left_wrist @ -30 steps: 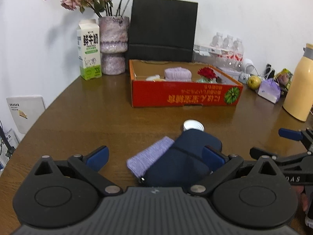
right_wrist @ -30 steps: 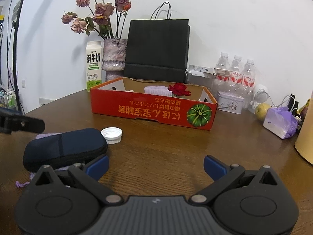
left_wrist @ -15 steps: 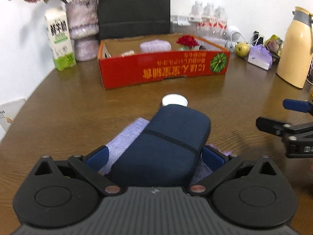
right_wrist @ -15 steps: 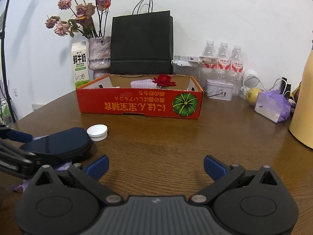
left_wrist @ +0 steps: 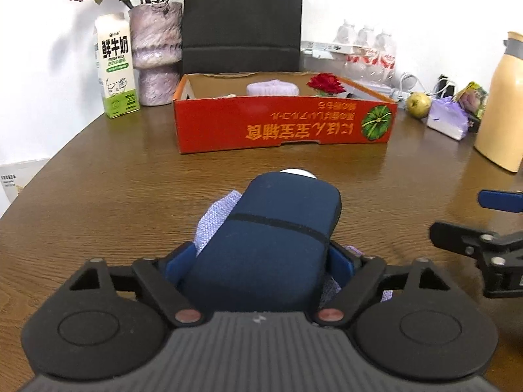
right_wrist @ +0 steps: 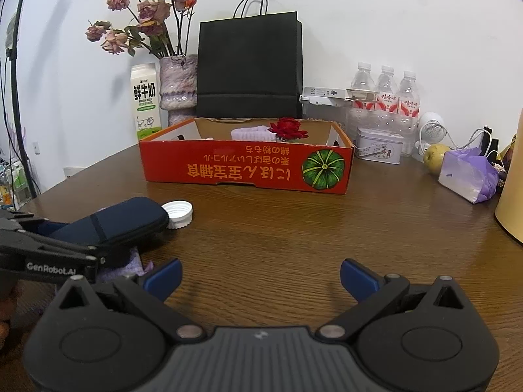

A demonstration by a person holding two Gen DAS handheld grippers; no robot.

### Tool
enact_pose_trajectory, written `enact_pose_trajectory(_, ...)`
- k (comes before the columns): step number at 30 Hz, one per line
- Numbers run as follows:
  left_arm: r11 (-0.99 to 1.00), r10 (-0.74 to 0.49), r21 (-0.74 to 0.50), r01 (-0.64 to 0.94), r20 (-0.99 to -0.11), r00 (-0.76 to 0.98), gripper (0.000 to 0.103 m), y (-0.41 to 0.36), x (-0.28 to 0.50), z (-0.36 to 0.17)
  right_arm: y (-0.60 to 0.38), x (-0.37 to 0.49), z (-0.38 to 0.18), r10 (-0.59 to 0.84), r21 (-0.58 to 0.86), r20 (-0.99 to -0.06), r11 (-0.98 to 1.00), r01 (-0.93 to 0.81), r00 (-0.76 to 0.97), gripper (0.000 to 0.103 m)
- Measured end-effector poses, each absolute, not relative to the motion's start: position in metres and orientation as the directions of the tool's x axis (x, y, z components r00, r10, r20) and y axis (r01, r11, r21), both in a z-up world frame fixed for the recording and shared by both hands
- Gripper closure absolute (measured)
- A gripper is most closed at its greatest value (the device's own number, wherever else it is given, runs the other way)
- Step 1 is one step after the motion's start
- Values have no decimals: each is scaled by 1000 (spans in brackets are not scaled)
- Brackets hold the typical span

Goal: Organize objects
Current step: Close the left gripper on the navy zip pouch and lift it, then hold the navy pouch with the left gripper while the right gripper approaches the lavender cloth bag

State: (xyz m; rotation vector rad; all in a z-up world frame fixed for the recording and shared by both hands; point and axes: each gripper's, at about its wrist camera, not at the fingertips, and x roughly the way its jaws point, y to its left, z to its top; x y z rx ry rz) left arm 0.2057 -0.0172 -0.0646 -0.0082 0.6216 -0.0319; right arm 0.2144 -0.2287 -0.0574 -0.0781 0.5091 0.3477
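- Left wrist view: my left gripper point(left_wrist: 260, 261) has just been closing its jaws, and the navy case point(left_wrist: 271, 238) sits between them. The blue pads look to be against its two long sides near the close end, though I cannot tell how firmly they press.
- The case lies on the wooden table point(left_wrist: 114, 196), partly on top of a lilac knitted cloth point(left_wrist: 215, 219), with a white bottle cap point(left_wrist: 299, 172) just past its far end.
- My worry: the cloth pokes out beside the right pad too, so I judge I could drag it up with the case. A grip this near one end may also let the far end droop and knock the cap.
- The case looks padded, rounded at the corners, with a dark seam across its top; probably smooth fabric that could slip.
- The red cardboard box point(left_wrist: 284, 124) stands further back, well apart, already holding a lilac bundle point(left_wrist: 272, 89) and a red flower point(left_wrist: 326, 84).
- Right wrist view: my right gripper point(right_wrist: 260, 276) has its fingers wide apart over bare table, holding nothing.
- From here the case point(right_wrist: 111, 223) is low at the left, its tip touching or just beside the cap point(right_wrist: 178, 214).
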Motion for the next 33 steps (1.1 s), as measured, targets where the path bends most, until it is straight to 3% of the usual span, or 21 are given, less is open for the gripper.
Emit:
enact_pose_trajectory(13, 998, -16, -58, -14, -488, 873, 33, -11, 184, -52, -230, 219, -59, 316, 31, -511, 936, -350, 799, 0)
enact_pose_trajectory(26, 995, 50, -62, -83, -407, 912, 40, -8, 158, -38, -230, 223, -61, 308, 33, -527, 939, -343, 792, 0)
enact_pose_trajectory(28, 994, 52, -73, -87, -393, 918, 45, -5, 154, -35, -229, 223, -61, 305, 31, -530, 939, -341, 791, 0)
enact_pose_trajectory(33, 995, 43, -65, -76, -414, 909, 46, 0, 152, -35, -230, 223, -62, 294, 28, -532, 943, -330, 794, 0)
